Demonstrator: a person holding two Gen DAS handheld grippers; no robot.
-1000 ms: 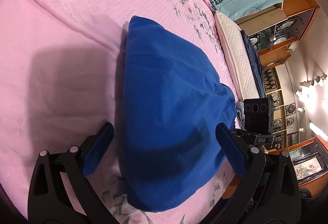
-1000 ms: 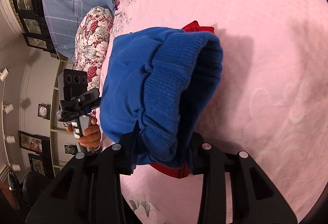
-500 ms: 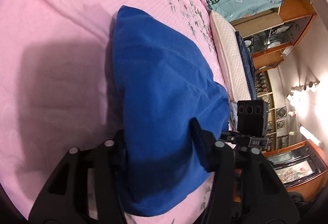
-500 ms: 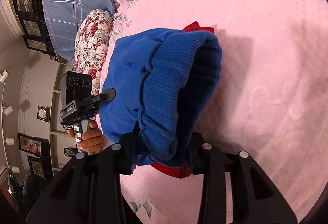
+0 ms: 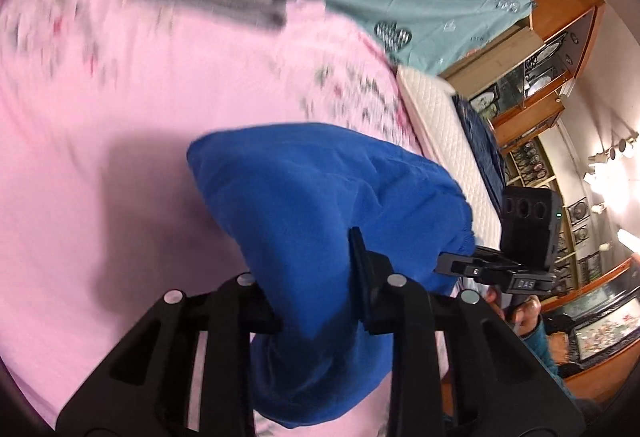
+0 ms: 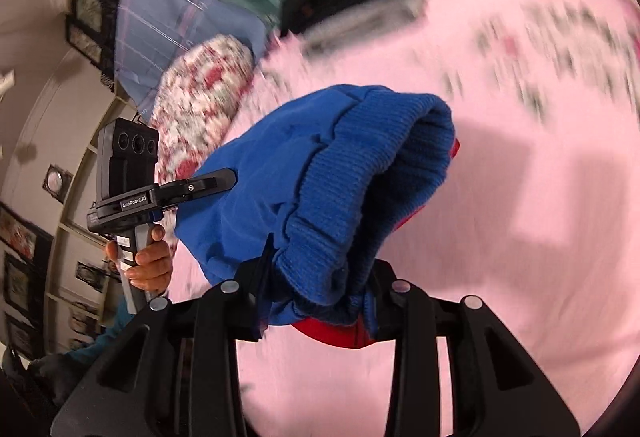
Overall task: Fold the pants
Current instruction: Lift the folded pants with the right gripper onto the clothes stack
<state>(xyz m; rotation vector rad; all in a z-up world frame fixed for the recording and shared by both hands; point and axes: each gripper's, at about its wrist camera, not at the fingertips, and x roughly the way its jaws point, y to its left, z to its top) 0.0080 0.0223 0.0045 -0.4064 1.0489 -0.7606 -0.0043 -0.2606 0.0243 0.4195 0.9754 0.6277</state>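
Two claws, left claw and right claw, clamped on blue pants; ribbed waistband only in right view.

**Blue pants bunched and lifted over the pink bed**

The blue pants are folded into a thick, soft bundle and hang above the pink bedspread, casting a shadow on it. Their ribbed knit waistband curls over at one end, with a red lining showing beneath. The fabric is pinched at both ends, sagging between.
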